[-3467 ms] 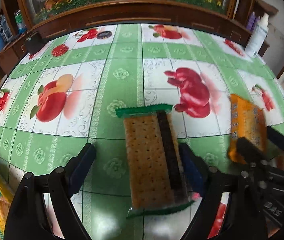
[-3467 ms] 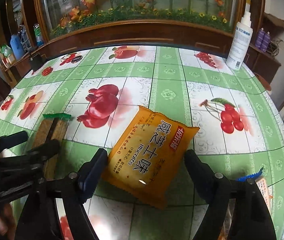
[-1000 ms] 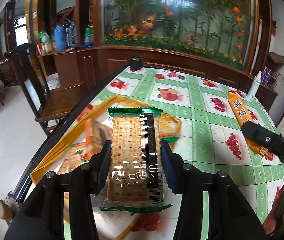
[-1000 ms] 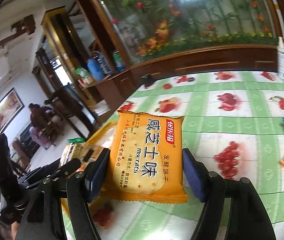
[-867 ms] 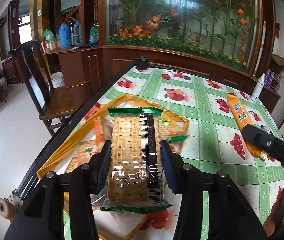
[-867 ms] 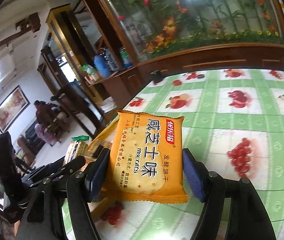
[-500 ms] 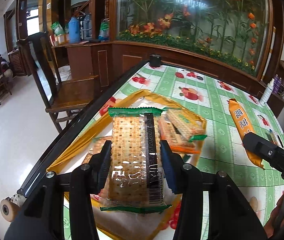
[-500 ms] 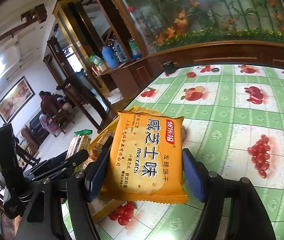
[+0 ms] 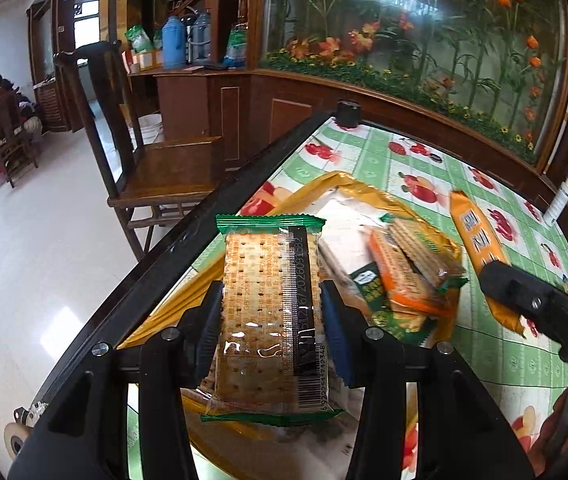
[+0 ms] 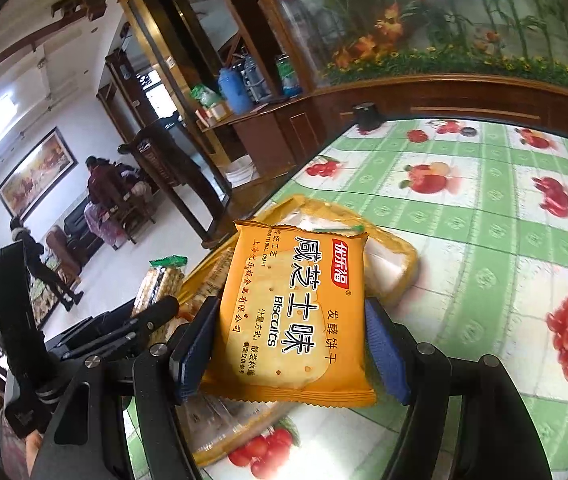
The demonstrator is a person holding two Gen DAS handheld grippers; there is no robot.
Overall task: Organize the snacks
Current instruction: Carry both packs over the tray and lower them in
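Observation:
My left gripper (image 9: 269, 328) is shut on a clear cracker pack with green ends (image 9: 269, 312) and holds it above a yellow tray (image 9: 364, 190) near the table's left edge. Several snack packs (image 9: 400, 276) lie in the tray. My right gripper (image 10: 290, 340) is shut on an orange biscuit pack (image 10: 296, 316), held above the same tray (image 10: 400, 264). The orange pack also shows in the left wrist view (image 9: 480, 248), and the cracker pack in the right wrist view (image 10: 159, 284).
The table has a green fruit-print cloth (image 10: 484, 208) and a dark rim (image 9: 187, 248). A wooden chair (image 9: 163, 168) stands by the left edge. A black cup (image 9: 348, 114) sits at the far corner, a white bottle (image 9: 560, 204) at the far right.
Both grippers picked up their packs from the table and carried them left. In the last second they have drifted further left over the tray, still gripping the packs.

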